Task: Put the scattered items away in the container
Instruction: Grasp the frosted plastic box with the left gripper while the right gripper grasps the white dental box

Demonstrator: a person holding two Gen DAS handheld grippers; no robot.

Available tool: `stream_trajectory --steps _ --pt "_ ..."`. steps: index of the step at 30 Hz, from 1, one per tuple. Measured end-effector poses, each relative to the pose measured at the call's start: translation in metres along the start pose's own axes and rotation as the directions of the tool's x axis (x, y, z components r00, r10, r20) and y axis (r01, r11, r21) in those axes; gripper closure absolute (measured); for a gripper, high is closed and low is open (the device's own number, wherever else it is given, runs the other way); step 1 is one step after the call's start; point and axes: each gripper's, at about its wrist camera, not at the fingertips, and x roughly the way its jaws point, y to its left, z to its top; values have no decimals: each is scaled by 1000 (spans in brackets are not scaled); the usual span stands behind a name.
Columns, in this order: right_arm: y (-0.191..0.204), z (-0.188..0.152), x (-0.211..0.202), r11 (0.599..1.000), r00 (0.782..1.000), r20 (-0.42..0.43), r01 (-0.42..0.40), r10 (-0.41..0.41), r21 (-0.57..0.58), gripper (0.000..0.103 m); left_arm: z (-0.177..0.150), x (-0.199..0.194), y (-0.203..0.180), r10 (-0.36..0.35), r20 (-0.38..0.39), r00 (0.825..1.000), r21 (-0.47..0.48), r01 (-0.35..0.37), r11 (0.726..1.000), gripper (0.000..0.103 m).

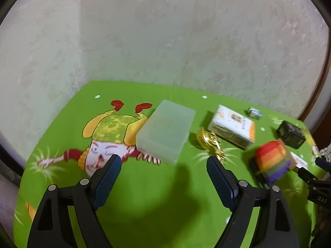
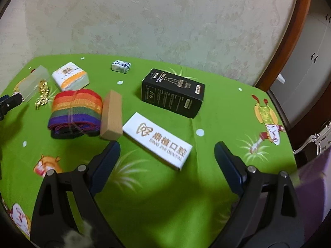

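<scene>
A translucent plastic container (image 1: 166, 129) lies on the green cloth, just beyond my open, empty left gripper (image 1: 163, 161); it also shows in the right wrist view (image 2: 35, 81). Beside it lie a gold trinket (image 1: 211, 141), a white-orange box (image 1: 232, 127), a rainbow strap roll (image 1: 272, 162), a black box (image 1: 290, 134) and a small blue-white packet (image 1: 254, 112). My right gripper (image 2: 167, 146) is open and empty, above a white dental box (image 2: 158, 139). A tan block (image 2: 111, 114), the rainbow roll (image 2: 75, 109) and the black box (image 2: 173, 92) lie beyond it.
The green cartoon-print cloth (image 1: 144, 196) covers a small table against a pale patterned wall (image 1: 165, 31). A wooden door frame (image 2: 289, 31) stands at the right. The other gripper's tip shows at the left edge of the right wrist view (image 2: 9, 101).
</scene>
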Motion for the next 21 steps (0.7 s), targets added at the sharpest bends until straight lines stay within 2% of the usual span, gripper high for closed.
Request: stream_trajectory --steps 5,11,13,15,16,17,20,21 --pt "7 4 17 999 1000 -17 -10 9 -35 10 10 20 -6 28 -59 998 37 -26 999 19" --pt "1 6 26 998 998 -32 -62 61 -5 10 13 29 -9 65 -91 994 54 -61 997 20" --pt "0 6 28 997 996 -36 -82 82 2 12 12 28 -12 60 -88 994 69 -54 996 27" --pt "-3 6 29 992 991 -36 -127 127 16 20 11 26 -14 46 -81 996 84 -40 996 37" --pt "-2 6 28 991 991 -36 -132 132 17 20 12 25 -16 40 -78 996 93 -32 995 46" --pt "-2 5 28 992 991 -35 -129 130 15 21 11 24 -18 36 -75 997 108 -27 994 49" --pt "0 3 23 987 987 -16 -163 163 17 55 10 23 -17 24 -76 997 100 -16 995 49" --pt "1 2 22 987 987 -14 -161 162 22 60 10 22 -16 18 -76 997 94 -10 996 49"
